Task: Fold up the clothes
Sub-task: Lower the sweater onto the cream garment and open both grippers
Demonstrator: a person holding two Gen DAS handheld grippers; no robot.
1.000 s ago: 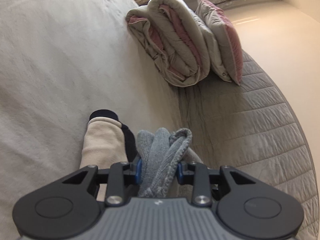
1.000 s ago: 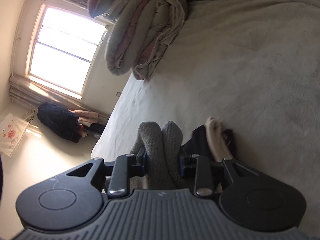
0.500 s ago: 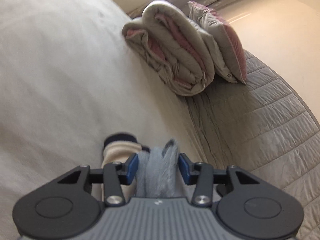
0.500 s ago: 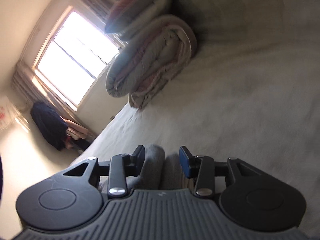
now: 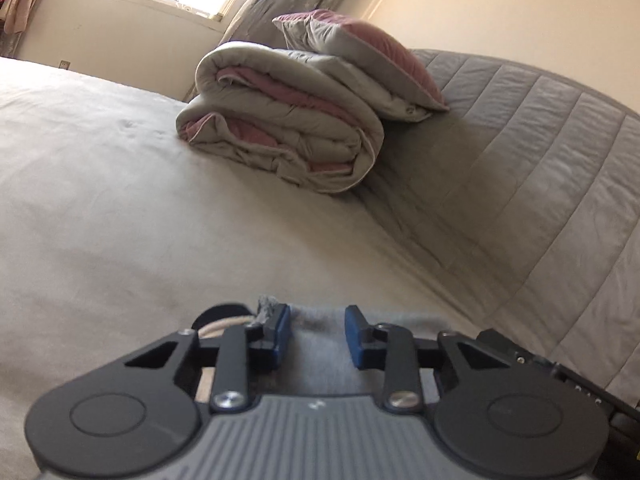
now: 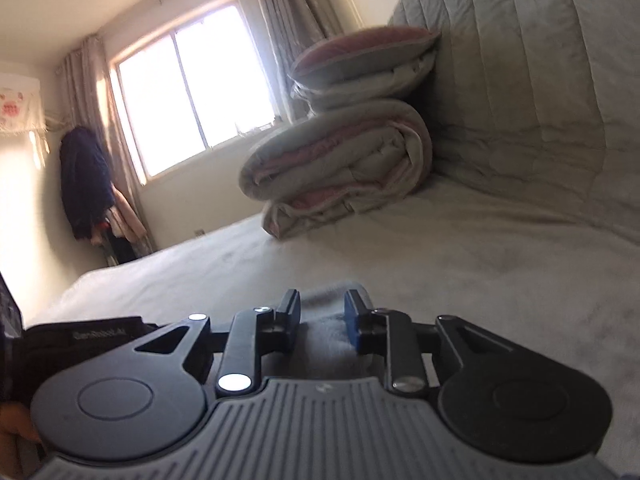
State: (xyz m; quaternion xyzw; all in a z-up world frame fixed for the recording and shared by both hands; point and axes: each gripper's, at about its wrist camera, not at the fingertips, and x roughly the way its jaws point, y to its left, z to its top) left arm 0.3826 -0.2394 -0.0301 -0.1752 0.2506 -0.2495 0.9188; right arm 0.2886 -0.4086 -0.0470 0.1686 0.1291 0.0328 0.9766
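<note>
Left hand-held gripper (image 5: 316,334) is closing, grey knit garment (image 5: 320,356) between its blue pads, low over the bed (image 5: 120,200). Right hand-held gripper (image 6: 322,320) is closing too on the same grey fabric. Folded duvet (image 5: 288,132) lies beyond.

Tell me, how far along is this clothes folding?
Midway, at a guess. Done: only the duvet and pillow by the headboard are folded, and those are bedding. In hand: a grey knit lies between the jaws of both the left gripper and the right gripper, which are closing on it. A cream and dark piece peeks beside it. Left: finishing the fold; I can't see how far it is.
</note>
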